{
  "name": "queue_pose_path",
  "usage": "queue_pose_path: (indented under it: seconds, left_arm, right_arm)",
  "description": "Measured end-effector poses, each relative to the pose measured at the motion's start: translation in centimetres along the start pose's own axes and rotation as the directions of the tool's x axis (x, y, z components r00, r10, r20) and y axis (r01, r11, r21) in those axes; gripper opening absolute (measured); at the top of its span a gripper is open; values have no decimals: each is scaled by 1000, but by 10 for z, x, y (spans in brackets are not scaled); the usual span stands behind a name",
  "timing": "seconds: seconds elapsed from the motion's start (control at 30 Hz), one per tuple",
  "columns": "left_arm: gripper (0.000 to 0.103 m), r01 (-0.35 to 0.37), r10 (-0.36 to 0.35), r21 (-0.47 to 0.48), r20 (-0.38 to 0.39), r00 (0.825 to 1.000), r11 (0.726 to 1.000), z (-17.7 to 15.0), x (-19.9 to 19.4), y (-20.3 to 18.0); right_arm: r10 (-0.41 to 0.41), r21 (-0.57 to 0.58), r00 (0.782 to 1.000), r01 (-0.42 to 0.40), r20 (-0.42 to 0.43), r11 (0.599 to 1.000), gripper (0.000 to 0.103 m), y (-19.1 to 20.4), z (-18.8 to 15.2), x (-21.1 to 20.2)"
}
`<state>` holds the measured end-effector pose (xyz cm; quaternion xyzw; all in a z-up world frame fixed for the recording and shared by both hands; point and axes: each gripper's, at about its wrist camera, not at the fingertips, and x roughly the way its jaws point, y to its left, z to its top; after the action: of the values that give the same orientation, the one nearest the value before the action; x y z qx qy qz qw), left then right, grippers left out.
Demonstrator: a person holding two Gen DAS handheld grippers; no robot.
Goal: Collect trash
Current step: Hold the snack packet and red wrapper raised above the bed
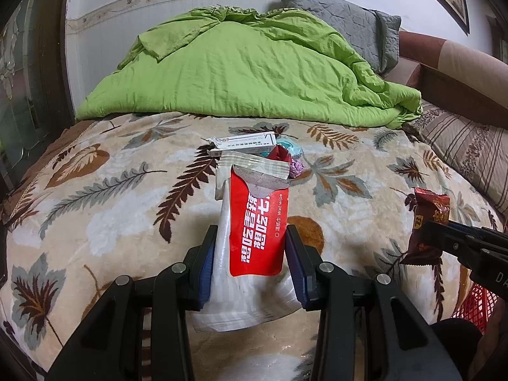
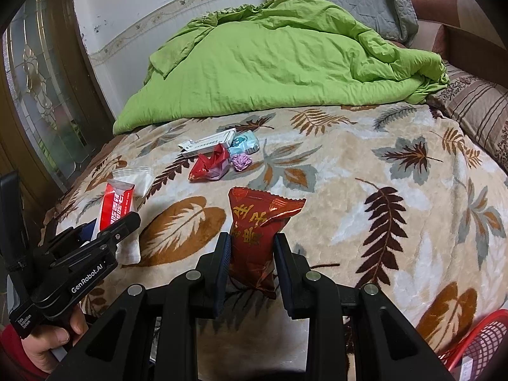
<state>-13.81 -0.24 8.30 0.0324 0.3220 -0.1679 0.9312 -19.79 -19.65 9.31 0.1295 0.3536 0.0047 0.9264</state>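
Observation:
My left gripper [image 1: 252, 238] is shut on a red and white wet wipe packet [image 1: 258, 222] and holds it above the bed; it also shows in the right wrist view [image 2: 119, 206]. My right gripper [image 2: 252, 244] is shut on a dark red snack wrapper [image 2: 257, 228], seen at the right of the left wrist view [image 1: 428, 222]. More trash lies further back on the blanket: a white box [image 2: 209, 143], a crumpled red wrapper [image 2: 211, 166], a purple wrapper [image 2: 241, 162] and a light blue packet [image 2: 246, 143].
A red mesh basket [image 2: 479, 346] stands at the lower right, off the bed's near edge. A green duvet [image 2: 270, 63] is heaped at the back of the leaf-patterned blanket [image 2: 365, 190]. A striped pillow [image 2: 476, 111] lies at the right. A door [image 2: 41, 95] is at the left.

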Motion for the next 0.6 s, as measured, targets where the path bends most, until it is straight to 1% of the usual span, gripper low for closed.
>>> queue_pose_path:
  seconds: [0.6]
  left_arm:
    - [40,-1,1,-5,-5,1000,1000,-1,3,0]
  right_arm:
    - [1,1,1000,-1,-8,1000,30,0,0,3]
